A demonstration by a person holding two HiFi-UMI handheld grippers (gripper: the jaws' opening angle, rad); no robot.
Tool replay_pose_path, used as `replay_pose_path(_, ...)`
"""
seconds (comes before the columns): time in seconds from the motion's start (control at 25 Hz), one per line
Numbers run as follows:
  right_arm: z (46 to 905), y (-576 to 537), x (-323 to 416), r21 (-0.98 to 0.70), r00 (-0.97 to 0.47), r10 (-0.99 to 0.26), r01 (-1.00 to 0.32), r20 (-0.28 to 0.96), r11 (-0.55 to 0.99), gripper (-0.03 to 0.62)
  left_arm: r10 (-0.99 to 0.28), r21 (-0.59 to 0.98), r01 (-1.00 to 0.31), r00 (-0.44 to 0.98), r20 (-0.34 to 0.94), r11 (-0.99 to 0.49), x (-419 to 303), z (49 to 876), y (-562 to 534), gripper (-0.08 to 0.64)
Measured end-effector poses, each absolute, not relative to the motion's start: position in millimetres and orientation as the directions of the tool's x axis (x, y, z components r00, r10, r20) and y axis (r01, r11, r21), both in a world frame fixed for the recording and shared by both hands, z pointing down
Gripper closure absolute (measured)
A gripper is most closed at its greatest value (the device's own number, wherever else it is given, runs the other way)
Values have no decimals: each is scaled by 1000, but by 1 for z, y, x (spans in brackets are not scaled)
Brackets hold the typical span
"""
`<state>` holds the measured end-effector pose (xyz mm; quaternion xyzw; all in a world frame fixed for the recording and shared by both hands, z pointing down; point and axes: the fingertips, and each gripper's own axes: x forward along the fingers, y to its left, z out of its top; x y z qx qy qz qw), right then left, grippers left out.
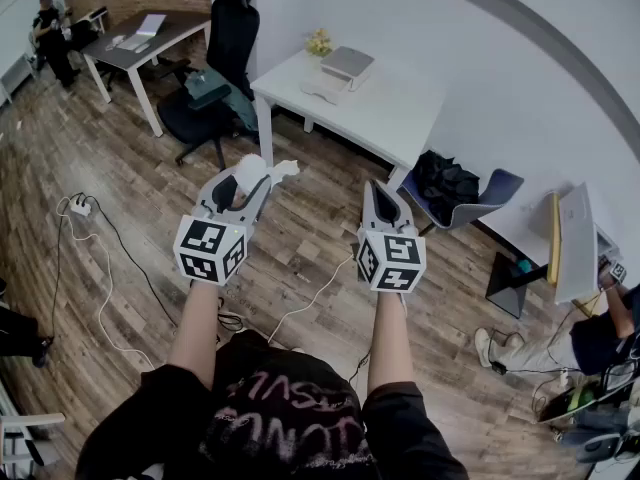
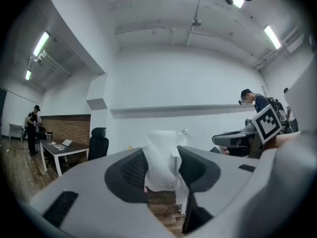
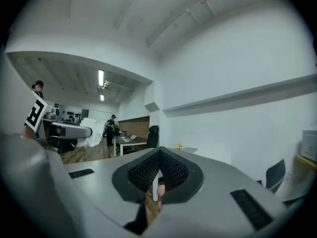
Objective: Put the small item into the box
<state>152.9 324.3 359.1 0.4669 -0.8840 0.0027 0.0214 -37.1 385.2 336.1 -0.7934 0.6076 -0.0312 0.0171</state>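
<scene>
My left gripper (image 1: 256,174) is shut on a small item wrapped in white foam (image 1: 262,171), held in the air above the wooden floor. In the left gripper view the white item (image 2: 161,160) stands upright between the two dark pads (image 2: 132,170) and fills the gap. My right gripper (image 1: 379,192) hangs beside it, about level, shut with nothing between its pads (image 3: 171,172). A grey-topped box (image 1: 347,63) sits on the white table (image 1: 400,113) ahead, well beyond both grippers. The right gripper view shows the left gripper (image 3: 69,130) with the white item (image 3: 94,131).
A black office chair (image 1: 225,48) stands left of the white table. A dark desk (image 1: 130,48) with a laptop and a person (image 1: 50,33) are at the far left. Cables (image 1: 90,258) run over the floor. Another chair with a black bag (image 1: 450,188) stands at the right, near a seated person (image 1: 590,338).
</scene>
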Motion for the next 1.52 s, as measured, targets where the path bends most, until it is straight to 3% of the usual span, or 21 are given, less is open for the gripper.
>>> replay_pose_path(1.0, 367, 331, 160, 22, -563, -826, -825, 30, 564, 588, -963, -89, -959, 265, 49, -269, -22, 344, 391, 382)
replay_pose_path(1.52, 377, 276, 131, 37, -547, -836, -835, 53, 549, 583, -957, -52, -957, 280, 79, -285, -52, 363, 334, 382)
